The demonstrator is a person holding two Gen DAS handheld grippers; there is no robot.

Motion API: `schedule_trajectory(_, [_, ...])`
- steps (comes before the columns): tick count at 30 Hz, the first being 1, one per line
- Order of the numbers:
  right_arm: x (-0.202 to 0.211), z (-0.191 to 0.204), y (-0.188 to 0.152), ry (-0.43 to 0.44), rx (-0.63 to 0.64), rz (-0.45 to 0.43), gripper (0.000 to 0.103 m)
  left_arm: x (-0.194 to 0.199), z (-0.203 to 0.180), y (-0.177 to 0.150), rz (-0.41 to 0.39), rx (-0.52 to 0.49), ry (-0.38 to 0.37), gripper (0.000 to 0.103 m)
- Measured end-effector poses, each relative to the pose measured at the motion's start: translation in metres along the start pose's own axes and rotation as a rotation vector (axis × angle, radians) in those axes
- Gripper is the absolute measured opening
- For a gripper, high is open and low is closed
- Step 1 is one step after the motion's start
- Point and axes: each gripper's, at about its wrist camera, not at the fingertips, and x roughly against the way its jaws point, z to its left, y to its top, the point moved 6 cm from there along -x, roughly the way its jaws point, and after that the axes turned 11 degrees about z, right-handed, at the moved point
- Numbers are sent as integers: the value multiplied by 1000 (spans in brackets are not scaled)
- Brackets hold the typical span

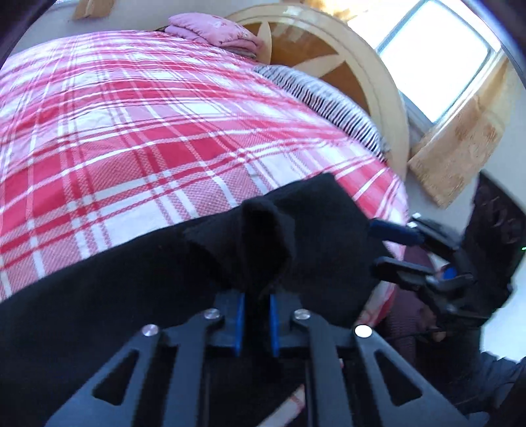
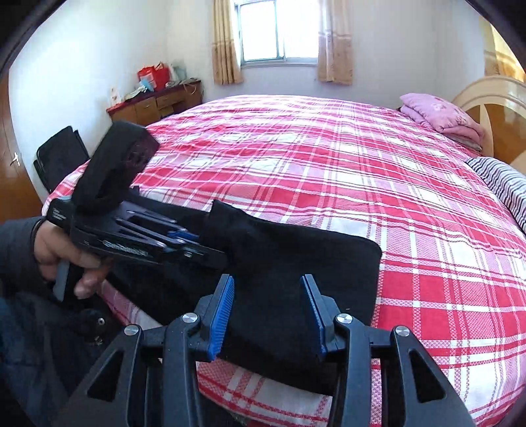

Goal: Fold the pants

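Observation:
Black pants lie folded along the near edge of a bed with a red and white plaid sheet. In the left wrist view the pants fill the foreground. My left gripper is shut on a raised fold of the black fabric, which stands up as a peak between its blue pads. The right wrist view shows that same left gripper from the side, held by a hand. My right gripper hovers open over the pants with nothing pinched, and in the left wrist view this right gripper sits at the pants' right end.
A folded pink blanket and a striped pillow lie by the wooden headboard. A wooden desk with clutter and a black chair stand beyond the bed's left side. A curtained window is on the far wall.

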Motion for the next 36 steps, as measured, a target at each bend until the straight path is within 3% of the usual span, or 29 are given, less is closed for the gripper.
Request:
schedule_trajectory(9, [13, -5, 0, 53, -90, -67, 44, 43, 10, -21, -30, 14, -14, 9])
schedule_trajectory(18, [1, 10, -3, 96, -70, -45, 44, 57, 43, -36, -43, 87, 12, 9])
schedule_trajectory(22, [0, 10, -4, 101, -74, -46, 44, 74, 21, -29, -85, 59, -42, 9])
schedule_trajectory(24, [0, 9, -4, 105, -80, -49, 44, 79, 7, -26, -94, 25, -33, 9])
schedule_trajectory(28, [1, 8, -4, 102, -79, -47, 44, 73, 13, -25, -57, 33, 30, 9])
schedule_trajectory(31, [-1, 10, -4, 102, -68, -40, 44, 54, 43, -35, 0, 114, 64, 9])
schedule_trajectory(36, [-9, 16, -7, 115, -53, -16, 44, 44, 58, -50, 19, 145, 70, 9])
